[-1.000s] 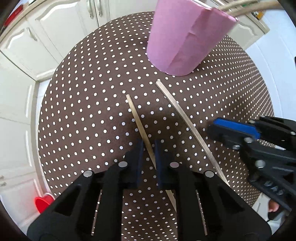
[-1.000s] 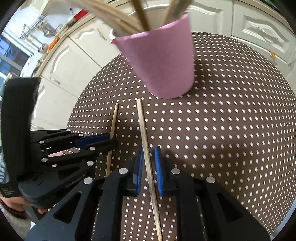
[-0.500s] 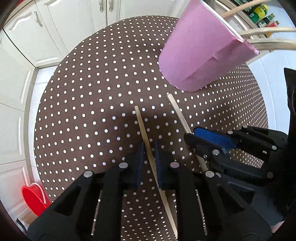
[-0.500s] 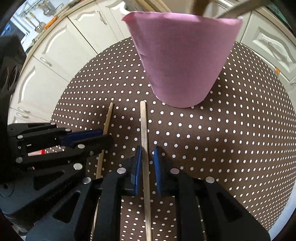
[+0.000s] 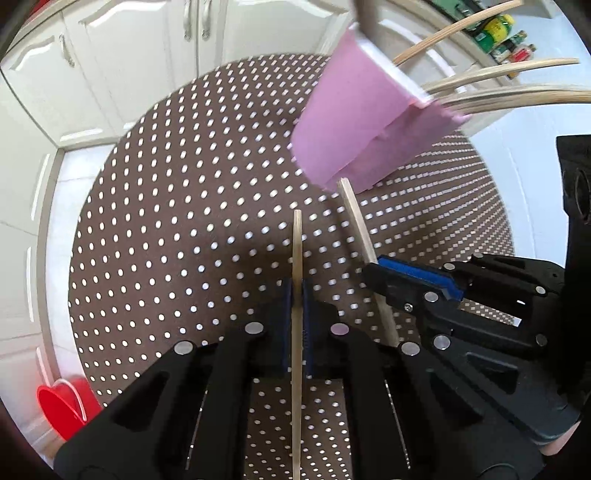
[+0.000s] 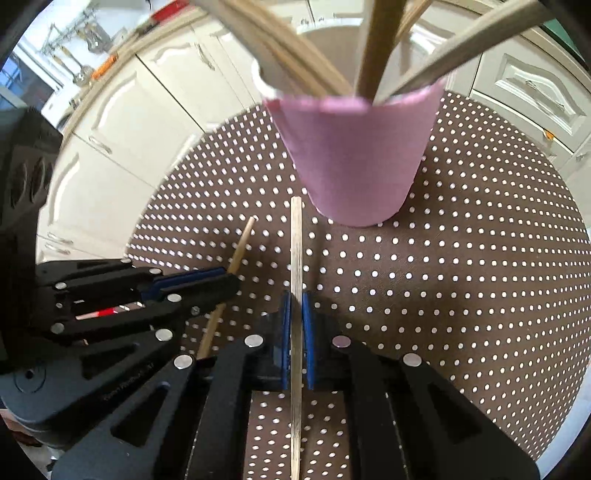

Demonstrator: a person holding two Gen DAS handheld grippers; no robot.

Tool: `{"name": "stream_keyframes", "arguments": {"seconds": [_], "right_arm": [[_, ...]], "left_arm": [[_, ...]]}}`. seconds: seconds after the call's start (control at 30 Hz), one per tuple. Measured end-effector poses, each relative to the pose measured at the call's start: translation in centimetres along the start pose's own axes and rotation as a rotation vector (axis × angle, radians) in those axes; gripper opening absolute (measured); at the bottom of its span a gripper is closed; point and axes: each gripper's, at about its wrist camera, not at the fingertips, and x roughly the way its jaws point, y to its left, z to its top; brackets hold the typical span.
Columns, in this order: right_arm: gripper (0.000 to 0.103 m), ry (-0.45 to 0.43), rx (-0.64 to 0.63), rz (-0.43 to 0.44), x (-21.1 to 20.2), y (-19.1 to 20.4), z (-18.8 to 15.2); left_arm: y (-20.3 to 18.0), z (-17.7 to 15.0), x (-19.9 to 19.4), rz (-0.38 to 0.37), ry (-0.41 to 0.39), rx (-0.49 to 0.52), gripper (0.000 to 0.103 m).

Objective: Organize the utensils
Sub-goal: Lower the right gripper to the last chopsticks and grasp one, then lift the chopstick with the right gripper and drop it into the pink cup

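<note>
A pink cup (image 5: 365, 129) (image 6: 354, 155) holding several wooden sticks stands on the round brown polka-dot table (image 5: 184, 206) (image 6: 461, 277). My left gripper (image 5: 296, 295) is shut on a wooden stick (image 5: 297, 251), lifted off the table with its tip pointing forward. My right gripper (image 6: 296, 306) is shut on a second wooden stick (image 6: 296, 236), its tip close to the cup's base. Each gripper also shows in the other view, the right one (image 5: 373, 267) beside my left, the left one (image 6: 231, 278) beside my right.
White kitchen cabinets (image 5: 147, 55) (image 6: 129, 122) surround the table. A red heart-shaped bowl (image 5: 62, 406) sits on the floor at lower left. Bottles stand on a shelf (image 5: 506, 33) at upper right.
Both grippers have closed on their sticks and lifted them off the table. Both have moved nearer the pink cup, which now looms larger.
</note>
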Motion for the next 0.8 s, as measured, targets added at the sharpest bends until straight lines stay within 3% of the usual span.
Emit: {"name": "stream_keyframes", "arguments": {"seconds": [0.3, 0.8], "right_arm": [[0.005, -0.101, 0.045, 0.039, -5.3, -0.5, -0.8], [0.005, -0.259, 0.055, 0.007, -11.1, 1.1, -1.8]], "left_arm": [[-1.1, 0.3, -4.4, -0.035, -0.083, 0.064, 0.006], [-4.7, -0.2, -10.9, -0.024, -0.218, 0.183, 0.006]]}}
